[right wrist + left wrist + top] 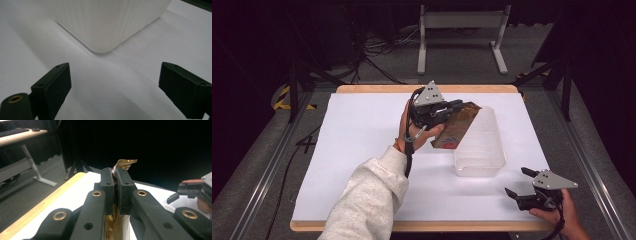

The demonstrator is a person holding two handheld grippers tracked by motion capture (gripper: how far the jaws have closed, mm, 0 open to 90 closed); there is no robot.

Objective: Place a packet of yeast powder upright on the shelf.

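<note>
Overhead light brightens the white table (pixel 362 150) against black surroundings (soft shadows only), with close-ups slightly blurred.

Gold-brown packet (pixel 458 126); translucent white ribbed bin (pixel 482 145); white table cover (pixel 357 145); black jaws, brass rivets

1. The tub (pixel 479 145) sits on the table (pixel 362 150), right of the middle.
2. The packet (pixel 457 127) is held up over the tub's left edge by the left gripper (pixel 447 109).
3. The right gripper (pixel 519 182) is near the tub's front right corner, apart from it.
</note>
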